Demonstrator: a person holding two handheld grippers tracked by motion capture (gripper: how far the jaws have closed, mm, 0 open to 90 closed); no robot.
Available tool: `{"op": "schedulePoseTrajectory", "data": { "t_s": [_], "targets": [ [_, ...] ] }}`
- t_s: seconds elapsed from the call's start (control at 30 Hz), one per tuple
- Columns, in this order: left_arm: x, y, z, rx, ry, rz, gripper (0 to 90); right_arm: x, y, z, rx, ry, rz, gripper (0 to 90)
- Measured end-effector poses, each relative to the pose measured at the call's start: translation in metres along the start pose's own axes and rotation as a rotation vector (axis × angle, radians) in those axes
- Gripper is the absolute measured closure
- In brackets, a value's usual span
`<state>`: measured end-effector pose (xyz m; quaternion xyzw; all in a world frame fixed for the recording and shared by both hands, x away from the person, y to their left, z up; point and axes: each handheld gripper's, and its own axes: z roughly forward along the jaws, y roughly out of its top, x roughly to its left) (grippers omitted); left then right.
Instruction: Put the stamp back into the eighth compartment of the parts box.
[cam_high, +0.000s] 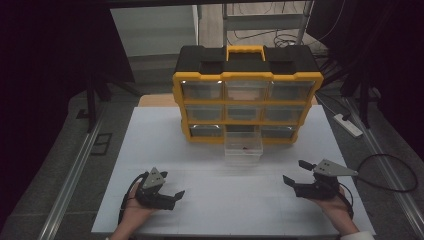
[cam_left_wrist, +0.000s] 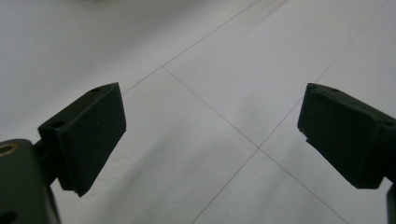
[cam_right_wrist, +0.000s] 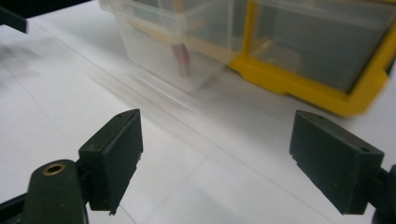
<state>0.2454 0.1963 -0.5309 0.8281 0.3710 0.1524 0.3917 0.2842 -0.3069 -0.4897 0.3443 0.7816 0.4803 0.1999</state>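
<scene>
Take the yellow-and-black drawer cabinet (cam_high: 247, 95) at the far middle of the white counter (cam_high: 165, 145) as the landmark; everything else sits in relation to it.

Nearest the person and to the left of the cabinet, the left gripper (cam_high: 172, 196) rests low over the counter, held in a hand (cam_high: 134, 209) that comes in from the bottom edge. Its jaws are spread wide and hold nothing; in the left gripper view (cam_left_wrist: 212, 135) only bare counter with thin seam lines lies between them. It sits well apart from the cabinet and angled inward, which reads as a waiting pose that keeps it out of the working lane.

Directly in front of the cabinet's bottom row, at the middle column, a clear drawer (cam_high: 243, 147) stands pulled out toward the person, its back end apparently at or in its slot. Inside it lies a small reddish item (cam_high: 245, 148); the right gripper view shows this as a pinkish upright shape (cam_right_wrist: 181, 58) behind the clear wall, too blurred to identify. Pulled out this way, the drawer leaves its contents open from above.

To the right of the cabinet and near the person, the right gripper (cam_high: 295, 172) is also released, jaws wide apart and empty, and it points toward the drawer (cam_right_wrist: 163, 42). I judge that it is the one lined up to work on the drawer or its small item, since its camera looks straight at both while the yellow frame (cam_right_wrist: 299, 91) lies just beyond.
</scene>
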Motion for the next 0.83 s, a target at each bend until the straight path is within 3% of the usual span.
{"op": "schedulePoseTrajectory", "data": {
  "t_s": [0.07,0.23,0.83],
  "targets": [
    [0.0003,0.0004,-0.0001,-0.003,0.001,-0.001,7.9,-0.0014,-0.0045,-0.0018,0.006,-0.003,0.012,18.3],
    [0.0003,0.001,0.0004,-0.003,0.0,0.0,7.9,0.0005,-0.0111,-0.003,0.025,-0.003,-0.018,18.3],
    [-0.0001,0.0011,0.001,0.001,0.001,0.002,7.9,0.0033,-0.0094,0.0015,0.03,-0.011,-0.047,18.3]
  ]
}}
